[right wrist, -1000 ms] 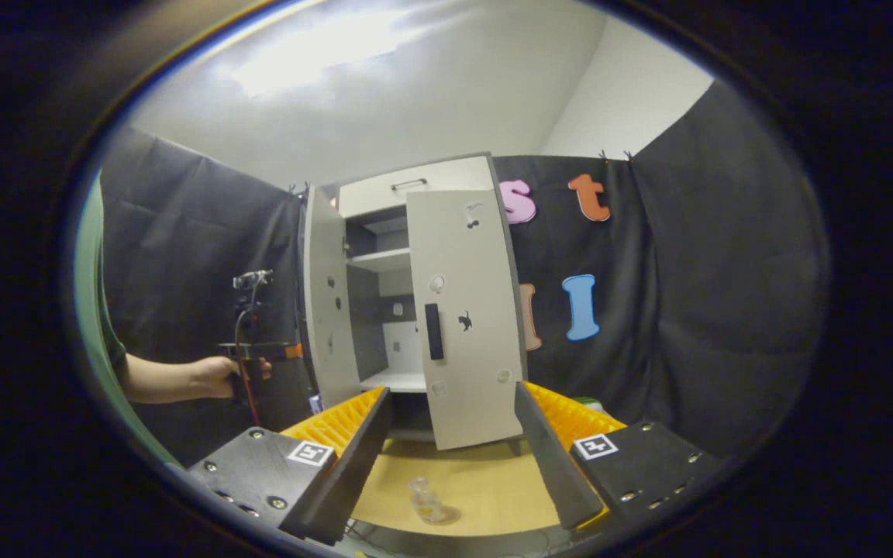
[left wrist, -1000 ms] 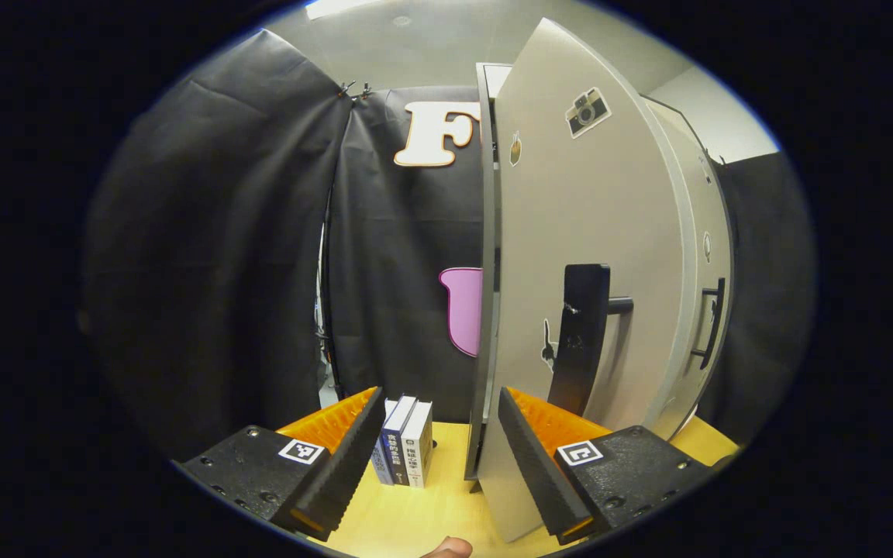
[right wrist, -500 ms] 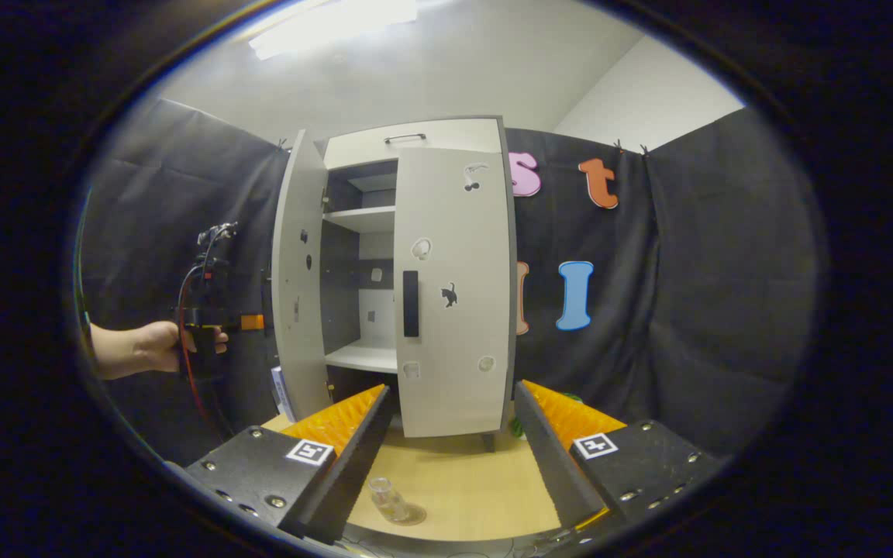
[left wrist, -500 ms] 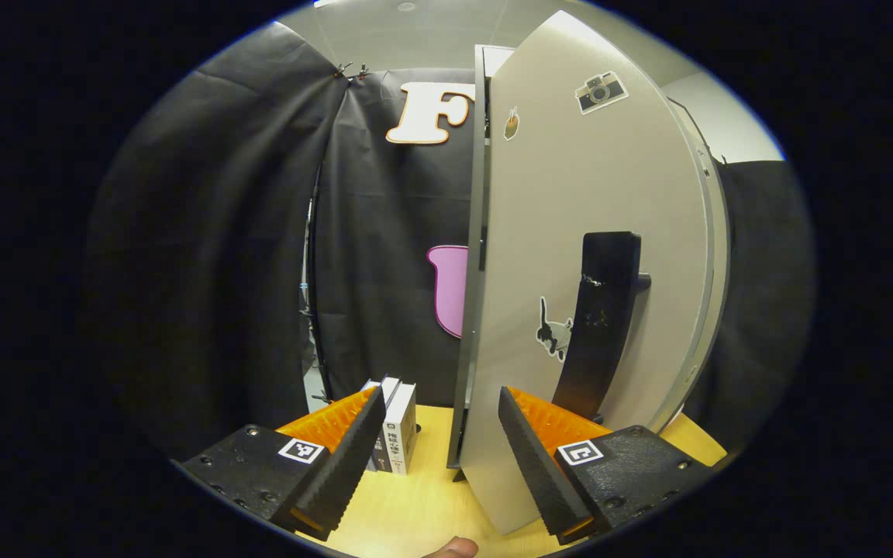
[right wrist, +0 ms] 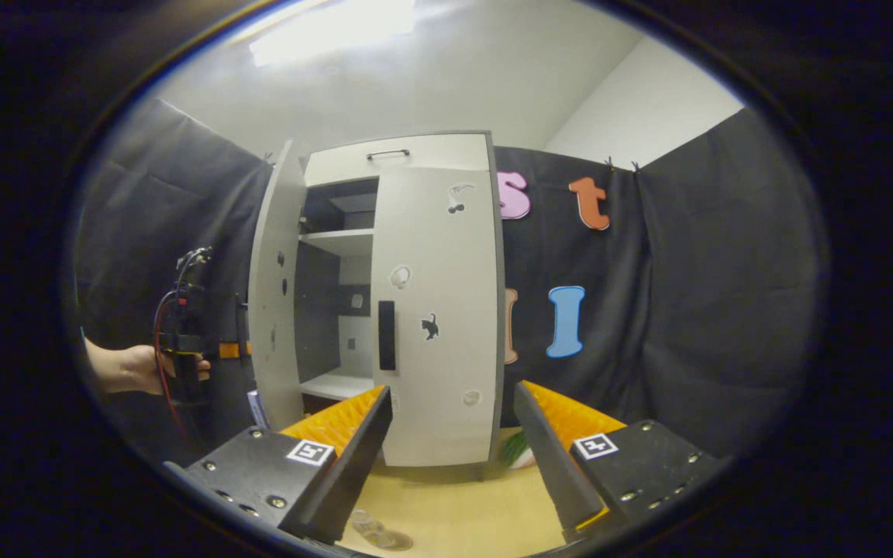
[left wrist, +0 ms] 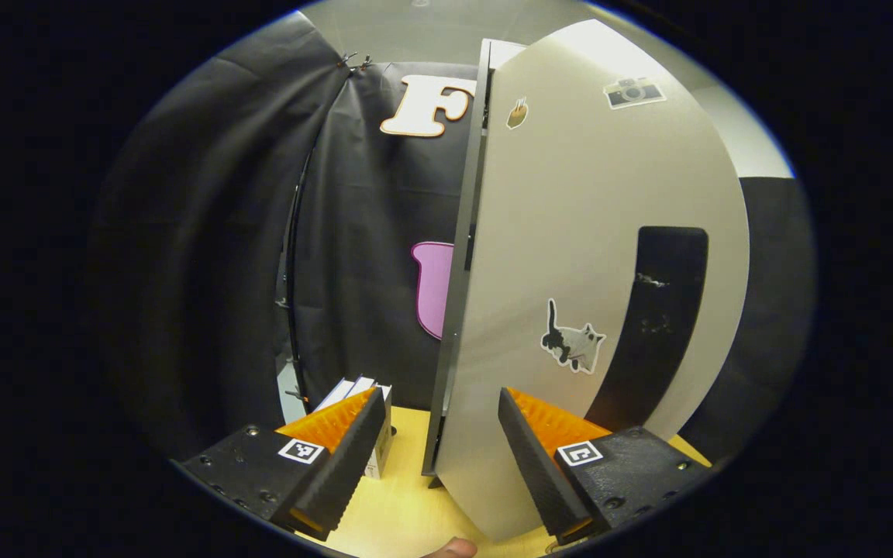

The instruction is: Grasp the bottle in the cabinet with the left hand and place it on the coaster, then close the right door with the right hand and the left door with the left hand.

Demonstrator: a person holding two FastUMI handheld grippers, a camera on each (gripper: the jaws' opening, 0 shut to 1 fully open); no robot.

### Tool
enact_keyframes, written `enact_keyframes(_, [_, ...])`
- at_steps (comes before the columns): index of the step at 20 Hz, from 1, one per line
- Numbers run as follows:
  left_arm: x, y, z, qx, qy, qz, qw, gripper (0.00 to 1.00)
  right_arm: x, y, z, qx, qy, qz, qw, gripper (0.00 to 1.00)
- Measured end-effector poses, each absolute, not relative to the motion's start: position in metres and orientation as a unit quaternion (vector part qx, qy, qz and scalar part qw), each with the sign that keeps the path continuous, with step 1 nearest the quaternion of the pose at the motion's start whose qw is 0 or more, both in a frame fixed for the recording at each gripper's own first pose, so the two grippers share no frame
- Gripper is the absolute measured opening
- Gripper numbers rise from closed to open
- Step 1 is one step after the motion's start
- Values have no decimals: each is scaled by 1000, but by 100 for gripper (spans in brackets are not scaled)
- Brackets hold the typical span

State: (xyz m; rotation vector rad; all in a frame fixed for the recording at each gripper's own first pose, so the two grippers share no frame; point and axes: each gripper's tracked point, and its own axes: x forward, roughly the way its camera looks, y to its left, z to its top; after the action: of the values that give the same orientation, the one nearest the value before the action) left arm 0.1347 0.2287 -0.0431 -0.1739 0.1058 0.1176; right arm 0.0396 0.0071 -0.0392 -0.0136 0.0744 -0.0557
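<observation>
In the left gripper view, the left gripper (left wrist: 439, 457) is released, its two fingers spread wide with nothing between them. It hovers low over the pale wooden bench (left wrist: 404, 511). The lower front of the cabinet's left door (left wrist: 570, 256) stands just beyond and between the fingers, though I cannot tell whether a finger touches it. This pale door stands partly open. It carries a long dark handle (left wrist: 652, 325), a cat sticker (left wrist: 570, 345) and a camera sticker (left wrist: 632, 91). A few books (left wrist: 379, 434) stand upright on the bench beside the cabinet, partly hidden by one finger.

In the right gripper view, the right gripper (right wrist: 454, 457) is also released and empty, fingers wide apart, held back from the cabinet (right wrist: 396, 151). Straight ahead, the right door (right wrist: 439, 310) lies flush with the cabinet front, closed, while the left door stands ajar and shows white shelves (right wrist: 342, 240) inside. A hand (right wrist: 136, 368) at the far left holds the other gripper up near that open door. The clear bottle (right wrist: 373, 531) stands on a round coaster (right wrist: 396, 540) on the bench, at the bottom edge of the view, just beside the right gripper's left finger
</observation>
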Motion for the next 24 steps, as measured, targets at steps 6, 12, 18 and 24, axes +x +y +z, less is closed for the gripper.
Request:
enact_keyframes(6, [157, 186, -40, -70, 45, 31, 996, 94, 35, -7, -28, 6, 29, -44, 999, 97])
enact_keyframes(12, [161, 124, -37, -73, 58, 4, 996, 94, 32, -42, -23, 14, 22, -52, 998, 97])
enact_keyframes(18, [143, 56, 4, -49, 23, -12, 999, 95, 26, -78, -5, 12, 2, -46, 999, 97])
enact_keyframes(24, [127, -20, 31, -27, 1, -21, 999, 96, 23, -118, 8, 13, -13, -40, 999, 97])
